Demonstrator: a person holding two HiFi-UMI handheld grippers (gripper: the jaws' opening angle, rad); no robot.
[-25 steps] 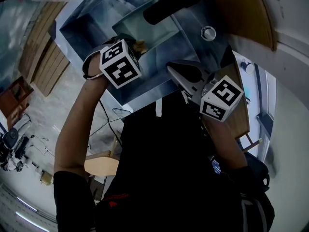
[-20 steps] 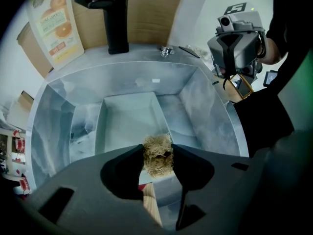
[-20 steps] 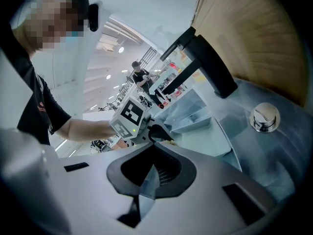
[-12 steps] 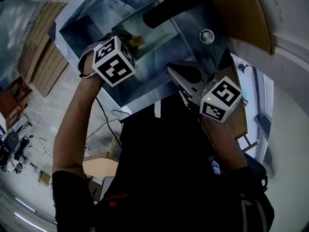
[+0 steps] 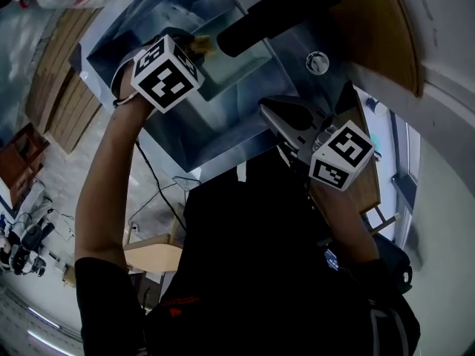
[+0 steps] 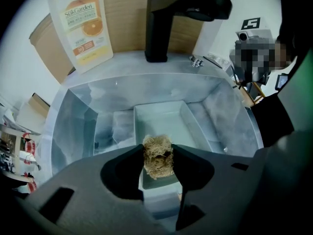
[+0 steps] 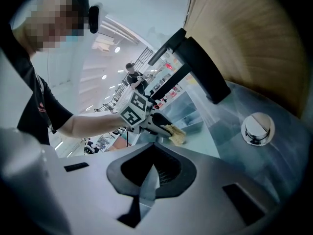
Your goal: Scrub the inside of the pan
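Left tongs moved farther out over sink since a second ago; right tongs stayed put. In left gripper view we see left tongs pinching tan fibrous scrubber over rectangular pan, which sits on sink bottom below black faucet. Orange-labelled bottle behind sink shows only there. Right gripper view shows right tongs closed with nothing between them, and round metal knob on tabletop. Head view puts right tongs at sink's near edge.
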